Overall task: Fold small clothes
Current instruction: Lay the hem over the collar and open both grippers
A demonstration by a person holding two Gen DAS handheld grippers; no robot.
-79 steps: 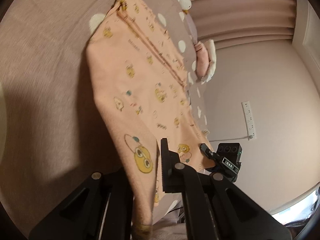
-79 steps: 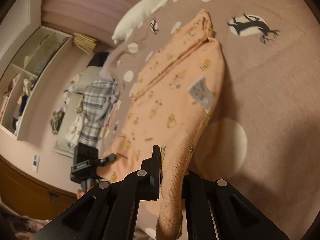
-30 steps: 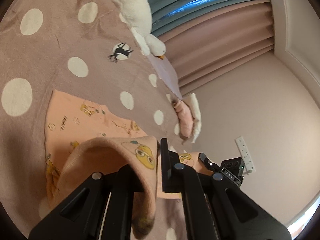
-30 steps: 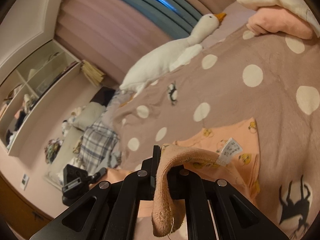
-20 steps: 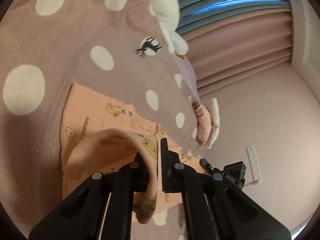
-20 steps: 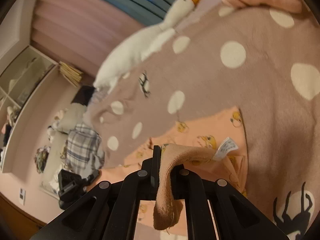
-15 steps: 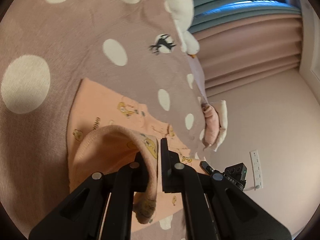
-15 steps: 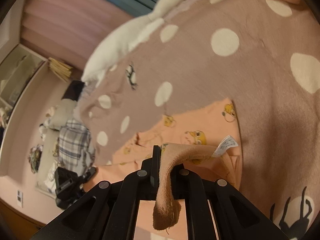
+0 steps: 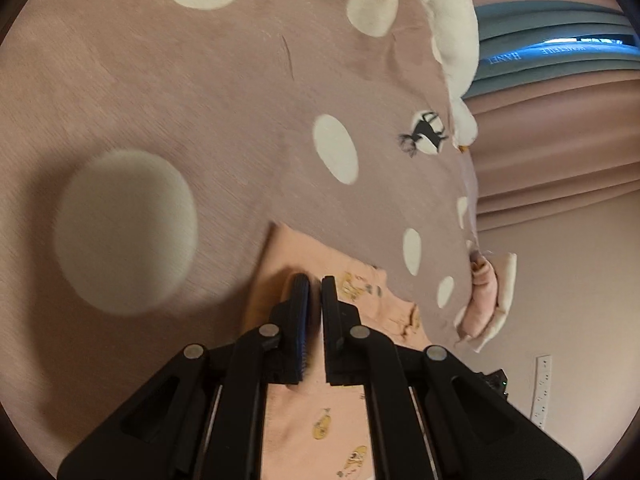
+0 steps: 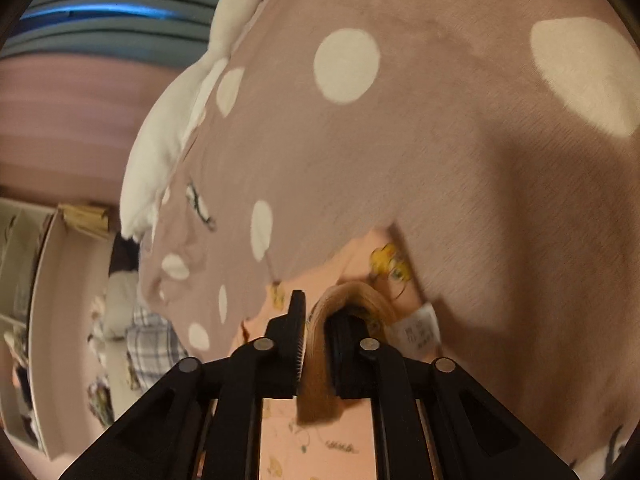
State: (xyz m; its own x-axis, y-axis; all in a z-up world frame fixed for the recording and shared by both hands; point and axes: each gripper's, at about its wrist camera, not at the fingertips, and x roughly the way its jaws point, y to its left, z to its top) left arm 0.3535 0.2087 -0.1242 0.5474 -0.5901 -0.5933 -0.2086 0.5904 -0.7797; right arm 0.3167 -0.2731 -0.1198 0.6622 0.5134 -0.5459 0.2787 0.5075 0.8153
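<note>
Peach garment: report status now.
Left gripper shut, grip on cloth unclear. Right gripper opening, hem between jaws. Peach garment folded over on bedspread. Nothing in the way.

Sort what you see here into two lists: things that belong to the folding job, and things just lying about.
Belongs to the job:
peach garment
left gripper
right gripper

Just lying about:
goose plush
plaid cloth
spotted bedspread
pink cushion
</note>
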